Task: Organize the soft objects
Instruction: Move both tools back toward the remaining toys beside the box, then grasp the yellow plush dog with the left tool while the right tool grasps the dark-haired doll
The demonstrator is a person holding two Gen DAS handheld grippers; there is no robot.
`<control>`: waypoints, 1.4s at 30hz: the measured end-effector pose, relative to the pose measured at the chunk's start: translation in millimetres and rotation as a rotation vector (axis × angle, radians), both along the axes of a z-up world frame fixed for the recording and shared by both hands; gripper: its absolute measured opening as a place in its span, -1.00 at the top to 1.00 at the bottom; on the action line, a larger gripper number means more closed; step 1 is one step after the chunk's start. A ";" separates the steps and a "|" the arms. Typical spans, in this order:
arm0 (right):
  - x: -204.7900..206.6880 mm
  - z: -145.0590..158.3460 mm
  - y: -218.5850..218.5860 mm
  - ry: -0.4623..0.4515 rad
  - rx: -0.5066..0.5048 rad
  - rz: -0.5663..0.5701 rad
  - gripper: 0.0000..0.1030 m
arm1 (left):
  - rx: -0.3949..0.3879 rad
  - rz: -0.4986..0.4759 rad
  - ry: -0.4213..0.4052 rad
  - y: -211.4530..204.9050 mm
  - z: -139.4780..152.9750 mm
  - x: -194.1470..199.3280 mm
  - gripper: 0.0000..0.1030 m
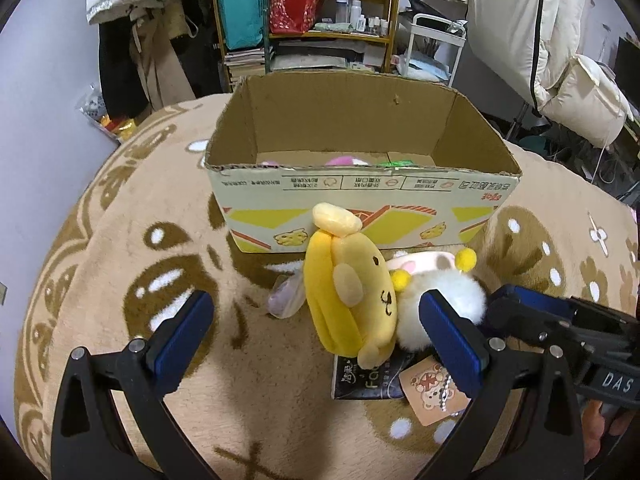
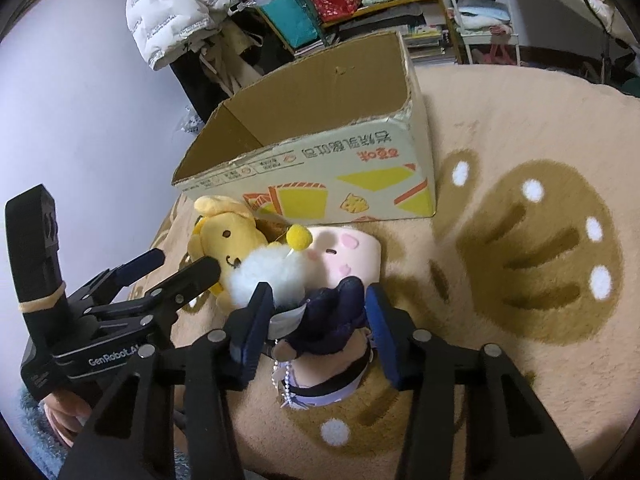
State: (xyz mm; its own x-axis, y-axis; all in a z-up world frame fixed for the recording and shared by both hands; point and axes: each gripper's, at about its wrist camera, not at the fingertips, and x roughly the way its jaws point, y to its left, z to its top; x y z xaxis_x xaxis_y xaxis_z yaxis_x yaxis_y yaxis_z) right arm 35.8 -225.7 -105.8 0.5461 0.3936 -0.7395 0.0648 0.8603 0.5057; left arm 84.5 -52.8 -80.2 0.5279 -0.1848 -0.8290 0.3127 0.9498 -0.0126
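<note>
Right tongs straddle the dark doll; open blanket lies rightward.

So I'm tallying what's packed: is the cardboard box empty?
Not empty: pink and green items show above the cardboard box's near wall.

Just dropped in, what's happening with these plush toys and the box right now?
A person is tidying soft toys off the blanket into the cardboard box, which already holds a few things. The right tongs are around a dark-haired doll; whether they grip it yet is unclear. The left tongs stand open over the yellow dog plush, with a white fluffy toy and a pink plush beside it.
</note>
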 end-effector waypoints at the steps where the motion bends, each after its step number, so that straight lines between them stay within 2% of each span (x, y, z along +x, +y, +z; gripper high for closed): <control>1: 0.8 -0.9 0.7 0.003 0.000 0.004 0.27 | -0.005 0.002 0.005 -0.5 -1.6 1.4 -0.95; 7: 4.5 -4.0 1.2 0.008 0.011 0.008 0.31 | -0.023 -0.002 0.053 -4.4 -14.6 10.4 -0.61; 17: 8.1 -8.8 -3.9 0.013 0.026 -0.012 0.29 | -0.016 -0.022 0.069 -14.6 -25.8 13.9 -0.28; 19: 8.3 -7.6 -2.3 0.005 0.013 -0.002 0.30 | -0.015 -0.037 0.069 -17.3 -26.8 13.3 -0.01; 22: 6.8 -3.3 2.5 -0.012 -0.018 0.012 0.33 | 0.012 -0.056 0.052 -22.1 -27.8 9.7 0.10; 26: 4.9 2.8 2.6 -0.037 -0.040 0.011 0.34 | 0.029 -0.059 0.026 -22.5 -24.0 6.7 0.17; 42: -9.1 33.7 -6.4 -0.174 -0.096 -0.057 0.36 | -0.016 -0.014 -0.028 2.2 1.5 -13.7 0.21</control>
State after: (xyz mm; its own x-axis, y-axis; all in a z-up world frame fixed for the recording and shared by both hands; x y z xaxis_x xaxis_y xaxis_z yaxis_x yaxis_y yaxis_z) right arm 26.7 -232.1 -72.0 0.6885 0.2902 -0.6647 0.0339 0.9026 0.4291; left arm 70.8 -50.6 -78.8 0.5478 -0.2059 -0.8109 0.3269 0.9449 -0.0191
